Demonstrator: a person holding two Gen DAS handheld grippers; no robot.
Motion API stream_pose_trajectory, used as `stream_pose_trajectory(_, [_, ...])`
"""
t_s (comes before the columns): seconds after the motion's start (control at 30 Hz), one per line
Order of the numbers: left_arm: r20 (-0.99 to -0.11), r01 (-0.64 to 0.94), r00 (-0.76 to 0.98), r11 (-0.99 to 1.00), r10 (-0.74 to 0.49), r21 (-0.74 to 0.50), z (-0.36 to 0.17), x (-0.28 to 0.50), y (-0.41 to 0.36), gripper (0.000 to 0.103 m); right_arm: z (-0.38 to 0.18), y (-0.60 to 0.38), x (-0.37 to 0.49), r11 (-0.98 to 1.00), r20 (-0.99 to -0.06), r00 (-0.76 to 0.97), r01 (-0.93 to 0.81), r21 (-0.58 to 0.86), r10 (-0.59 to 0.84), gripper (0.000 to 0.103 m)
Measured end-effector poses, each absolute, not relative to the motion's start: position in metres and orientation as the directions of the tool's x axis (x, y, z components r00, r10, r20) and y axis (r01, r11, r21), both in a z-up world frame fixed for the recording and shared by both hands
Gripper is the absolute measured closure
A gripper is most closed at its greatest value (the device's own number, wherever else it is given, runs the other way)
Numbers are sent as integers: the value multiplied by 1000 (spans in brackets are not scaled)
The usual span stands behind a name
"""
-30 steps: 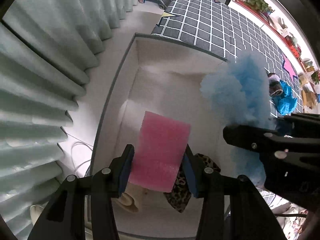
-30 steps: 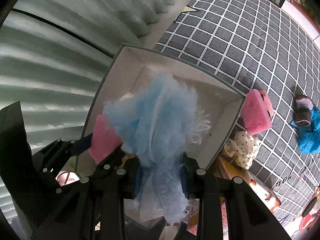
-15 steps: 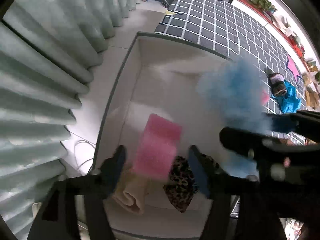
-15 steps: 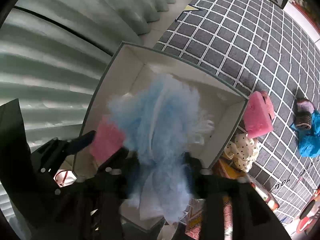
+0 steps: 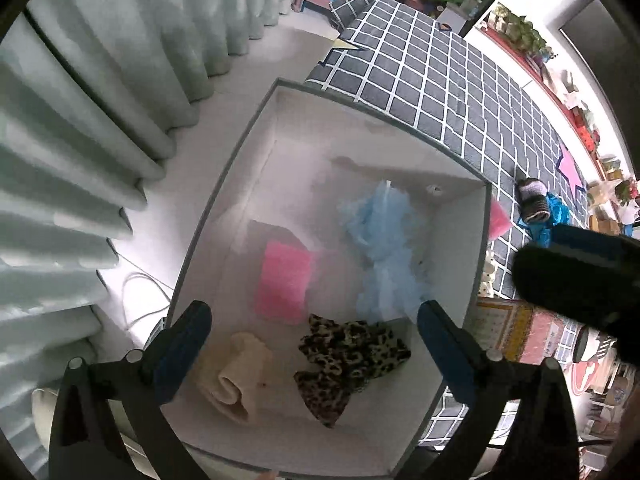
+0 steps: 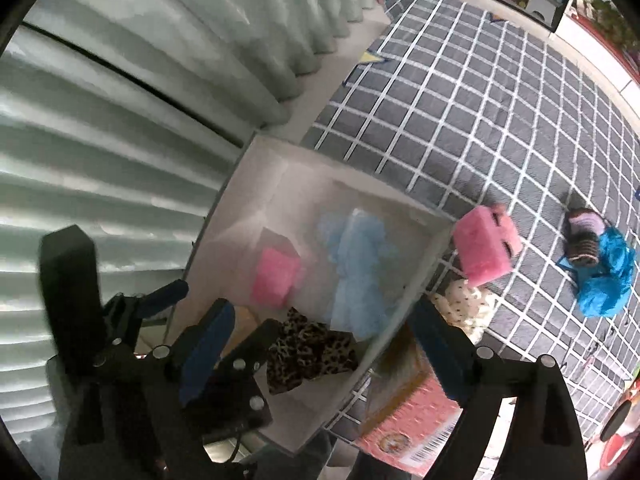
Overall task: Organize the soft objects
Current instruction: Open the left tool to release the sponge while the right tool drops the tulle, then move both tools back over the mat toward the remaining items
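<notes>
A white box (image 5: pixel 240 168) holds a pink sponge (image 5: pixel 283 282), a fluffy light-blue piece (image 5: pixel 386 252), a leopard-print cloth (image 5: pixel 347 362) and a beige rolled cloth (image 5: pixel 236 376). My left gripper (image 5: pixel 314 344) is open and empty above the box's near end. My right gripper (image 6: pixel 320 344) is open and empty above the box (image 6: pixel 256 184); the sponge (image 6: pixel 276 276) and the blue piece (image 6: pixel 356 276) lie below it. The right gripper's body shows at the right of the left wrist view (image 5: pixel 576 280).
On the checked grey mat (image 6: pixel 500 120) outside the box lie a pink plush cube (image 6: pixel 484 246), a dotted white soft toy (image 6: pixel 464 306), a striped knit item (image 6: pixel 582 236) and a bright-blue cloth (image 6: pixel 608 276). A pink printed carton (image 6: pixel 408 420) lies near. Curtains (image 5: pixel 80 120) hang left.
Both grippers opened. The pink sponge dropped from the left gripper and the blue fluffy piece from the right gripper; both now lie in the box. Both grippers rose.
</notes>
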State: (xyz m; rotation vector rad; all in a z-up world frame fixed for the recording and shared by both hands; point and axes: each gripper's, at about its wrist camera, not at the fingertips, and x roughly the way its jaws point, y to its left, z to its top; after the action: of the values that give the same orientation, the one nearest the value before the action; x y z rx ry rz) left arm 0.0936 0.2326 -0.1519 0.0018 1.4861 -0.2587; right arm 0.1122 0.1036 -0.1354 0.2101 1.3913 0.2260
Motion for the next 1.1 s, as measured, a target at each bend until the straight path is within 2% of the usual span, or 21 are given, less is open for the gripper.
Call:
stream_pose_trajectory(0.17, [-983,182,55,969,-178,-165,-144,91,222,0,-113,60,110,960,-939,211,20,280,270,12])
stream_pose_trajectory(0.27, [-983,186,47,968,-180,-169,-141,88,217,0,-114,25,112,967,-950,224,87,240,216,12])
stream_pose_trajectory(0.5, [-986,199,36,969,-160,-150,-139,83,202,0,-169,-39,119,961,-979,132,211,181,155,12])
stream_pose_trajectory(0.9, [-996,172,21,981,-89,-84,-138,84,184,0,-246,-44,147,948,-961,32,156,278,276,12])
stream_pose_trajectory(0.93, [-996,172,22,982,-82,-77,-137,83,182,0,-251,-44,150,947,-960,30,155,281,280,14])
stream_pose_trajectory(0.97, [-997,172,21,983,-77,-73,-137,83,180,0,-254,-45,151,946,-959,31,157,284,283,30])
stream_pose_trajectory(1.0, [-997,172,19,983,-73,-69,-136,83,178,0,-258,-46,153,942,-956,24,162,293,293,50])
stream_pose_trajectory(1.03, [-998,173,18,983,-68,-63,-135,83,175,0,-262,-47,153,936,-950,14,171,309,312,62])
stream_pose_trajectory(1.1, [-998,179,19,982,-62,-58,-133,84,169,0,-266,-51,151,918,-934,12,183,353,357,67])
